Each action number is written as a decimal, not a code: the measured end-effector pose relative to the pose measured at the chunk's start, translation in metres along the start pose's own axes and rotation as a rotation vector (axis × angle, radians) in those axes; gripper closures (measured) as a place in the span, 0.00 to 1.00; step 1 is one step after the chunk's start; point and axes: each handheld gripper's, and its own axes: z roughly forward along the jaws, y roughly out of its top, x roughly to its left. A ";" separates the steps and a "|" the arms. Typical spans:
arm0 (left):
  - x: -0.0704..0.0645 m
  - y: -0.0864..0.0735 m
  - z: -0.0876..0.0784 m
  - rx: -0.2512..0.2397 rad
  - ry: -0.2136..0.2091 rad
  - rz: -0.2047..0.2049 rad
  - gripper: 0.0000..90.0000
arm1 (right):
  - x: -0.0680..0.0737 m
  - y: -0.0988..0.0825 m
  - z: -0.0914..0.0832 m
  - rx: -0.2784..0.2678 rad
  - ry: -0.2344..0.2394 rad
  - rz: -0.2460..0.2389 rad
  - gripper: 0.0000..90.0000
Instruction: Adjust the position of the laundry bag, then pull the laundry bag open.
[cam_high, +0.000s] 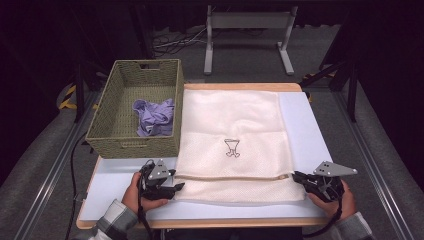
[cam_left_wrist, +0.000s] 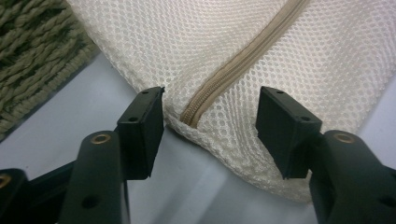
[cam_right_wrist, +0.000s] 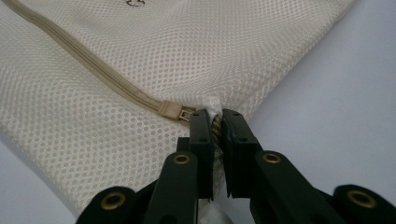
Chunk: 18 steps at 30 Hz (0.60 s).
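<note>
My left hand-held gripper sits at the near left corner of the cream mesh laundry bag lying flat on the pale blue table. My right hand-held gripper is at the bag's near right edge. The green woven rectangular basket stands just left of the bag, with crumpled lavender cloth inside.

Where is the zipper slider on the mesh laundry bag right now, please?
In the right gripper view, the zipper slider sits at the mesh laundry bag's edge, just left of the shut right gripper.
</note>
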 end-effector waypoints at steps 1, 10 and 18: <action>0.000 0.000 -0.001 -0.002 0.002 0.005 0.42 | 0.000 0.001 -0.001 -0.005 0.002 -0.001 0.93; -0.003 0.002 -0.012 -0.063 0.022 0.015 0.21 | 0.001 0.005 -0.004 -0.031 0.003 -0.015 0.93; -0.004 0.003 -0.011 -0.067 0.019 0.028 0.16 | 0.000 0.008 -0.004 -0.038 -0.003 -0.021 0.93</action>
